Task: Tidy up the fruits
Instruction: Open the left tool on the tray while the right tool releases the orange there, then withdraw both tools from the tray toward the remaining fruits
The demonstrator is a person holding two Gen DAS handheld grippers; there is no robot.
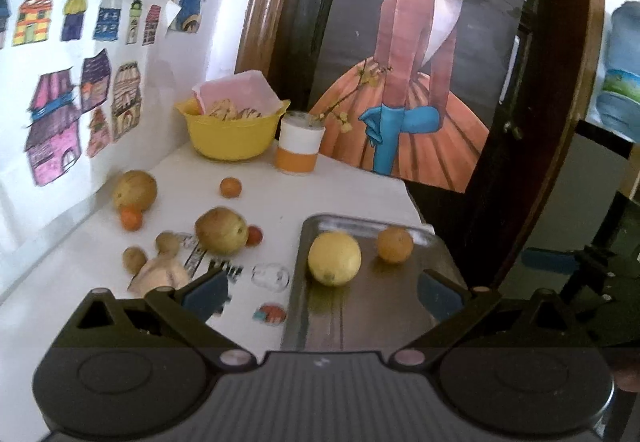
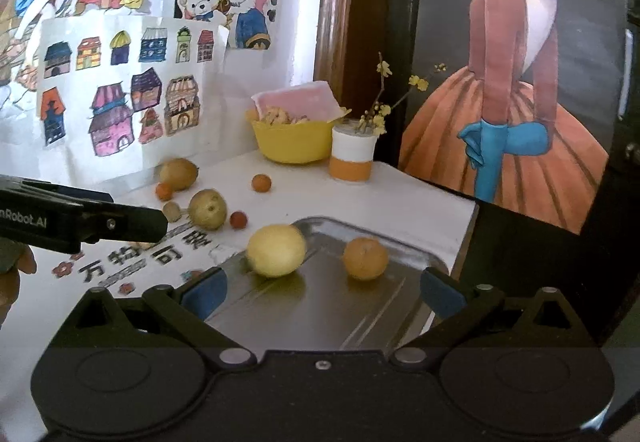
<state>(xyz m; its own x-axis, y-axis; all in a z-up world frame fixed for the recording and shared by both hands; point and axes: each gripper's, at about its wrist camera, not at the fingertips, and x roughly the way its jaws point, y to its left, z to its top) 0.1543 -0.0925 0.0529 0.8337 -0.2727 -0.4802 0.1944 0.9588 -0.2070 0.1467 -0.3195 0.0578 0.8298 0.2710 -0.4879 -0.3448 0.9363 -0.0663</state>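
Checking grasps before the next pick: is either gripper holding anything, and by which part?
Nothing is held. The left gripper and right gripper both have open, empty jaws above the metal tray.

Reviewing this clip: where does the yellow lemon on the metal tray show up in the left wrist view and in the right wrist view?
Left wrist view: the lemon sits centre frame, on the tray's near-left part, left of the orange.
Right wrist view: the lemon is left of centre, at the tray's left edge.
Shared landmark: the yellow bowl at the back.
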